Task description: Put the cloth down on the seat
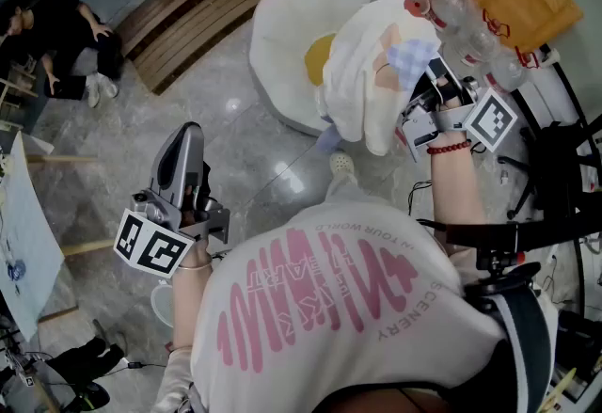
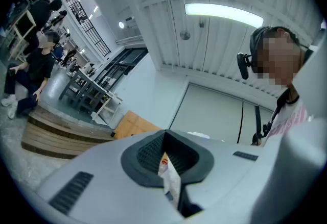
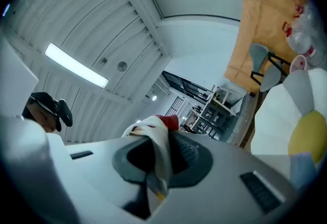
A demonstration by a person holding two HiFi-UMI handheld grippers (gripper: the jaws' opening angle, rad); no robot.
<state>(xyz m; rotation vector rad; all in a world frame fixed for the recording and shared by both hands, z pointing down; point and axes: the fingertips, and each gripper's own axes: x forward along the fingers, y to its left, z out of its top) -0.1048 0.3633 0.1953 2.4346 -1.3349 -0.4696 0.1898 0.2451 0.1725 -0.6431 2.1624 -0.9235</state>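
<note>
The seat (image 1: 282, 35), white with a yellow middle (image 1: 318, 58), stands on the grey floor (image 1: 235, 138). The right claw (image 1: 423, 87) is closed narrow on the cloth (image 1: 362, 72) and holds it up over the right edge of the seat, bunched and hanging. The left part of the seat is uncovered. The left claw (image 1: 186, 143) is well apart from the seat, over bare floor, its jaws together on a thin white slip (image 2: 168, 174). Clear bottles (image 1: 470, 25) lie just to the right of the seat.
</note>
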